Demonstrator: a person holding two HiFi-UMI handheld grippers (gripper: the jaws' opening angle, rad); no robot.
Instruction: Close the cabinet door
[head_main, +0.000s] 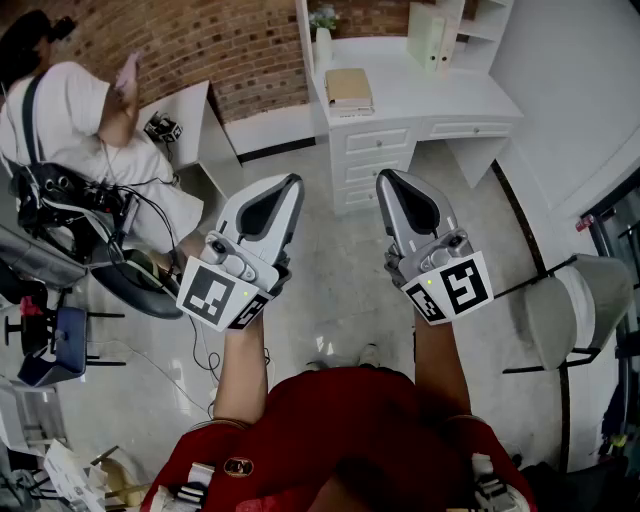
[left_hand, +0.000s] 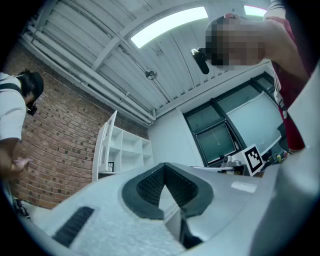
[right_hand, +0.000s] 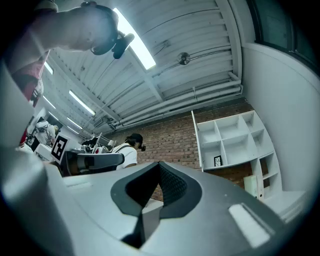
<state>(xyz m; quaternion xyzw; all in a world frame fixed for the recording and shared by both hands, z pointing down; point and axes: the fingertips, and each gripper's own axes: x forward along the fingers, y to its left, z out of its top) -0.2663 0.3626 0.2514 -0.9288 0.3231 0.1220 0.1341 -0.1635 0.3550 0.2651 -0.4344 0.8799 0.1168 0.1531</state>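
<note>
A white desk with drawers stands ahead of me against the brick wall. A white cubby shelf unit rises above it and also shows in the right gripper view. A thin white panel stands along the shelf's left edge; whether it is an open door I cannot tell. My left gripper and right gripper are held side by side over the floor, short of the desk, both tilted slightly upward. The jaws of each meet at the tip, left and right, with nothing between them.
A person in white sits at the left among cables and a dark office chair. A low white table stands beside them. A tan box lies on the desk. A grey chair stands at the right.
</note>
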